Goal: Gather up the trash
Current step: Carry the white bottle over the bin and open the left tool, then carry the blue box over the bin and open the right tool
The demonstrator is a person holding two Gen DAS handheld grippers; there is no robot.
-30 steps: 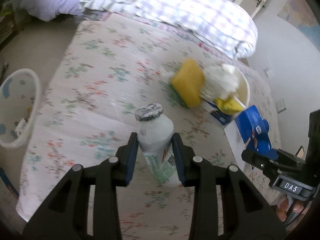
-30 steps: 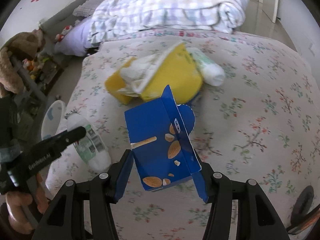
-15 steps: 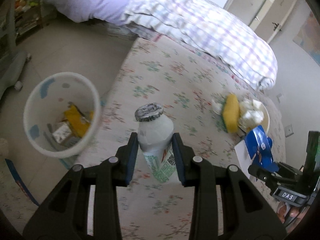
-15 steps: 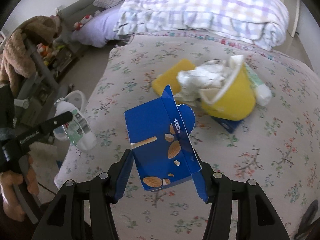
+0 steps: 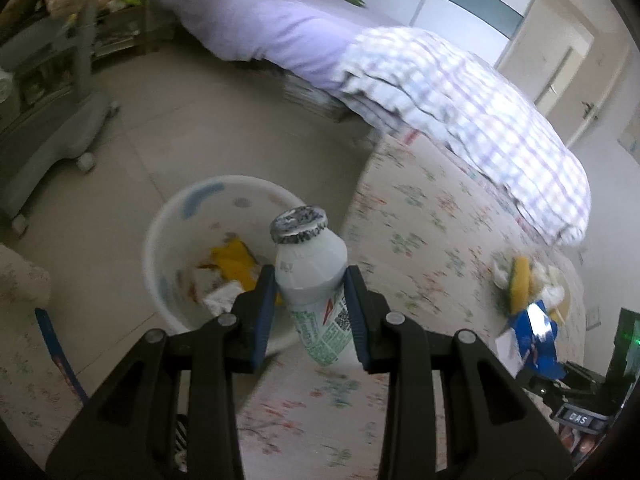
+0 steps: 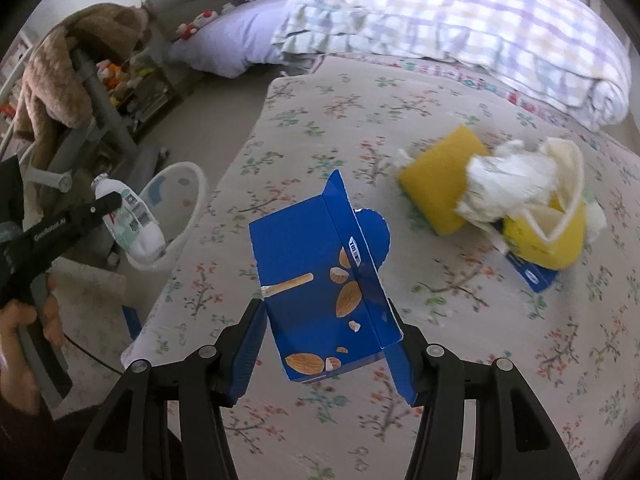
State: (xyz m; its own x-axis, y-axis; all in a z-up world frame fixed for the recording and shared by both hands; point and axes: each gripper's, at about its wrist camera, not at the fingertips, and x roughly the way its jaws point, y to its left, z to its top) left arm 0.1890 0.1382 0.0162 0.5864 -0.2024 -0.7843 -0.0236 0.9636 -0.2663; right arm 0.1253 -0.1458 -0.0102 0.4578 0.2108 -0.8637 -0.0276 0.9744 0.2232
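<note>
left gripper (image 5: 310,300) clamps a white bottle (image 5: 312,276) at the bin (image 5: 160,236) rim, beside the bed (image 5: 420,240). right gripper (image 6: 326,340) clamps a blue box (image 6: 316,272) above the bed.

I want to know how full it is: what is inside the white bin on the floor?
Inside the white bin lie a yellow wrapper and crumpled white paper. The held bottle and left gripper cover its near side.
</note>
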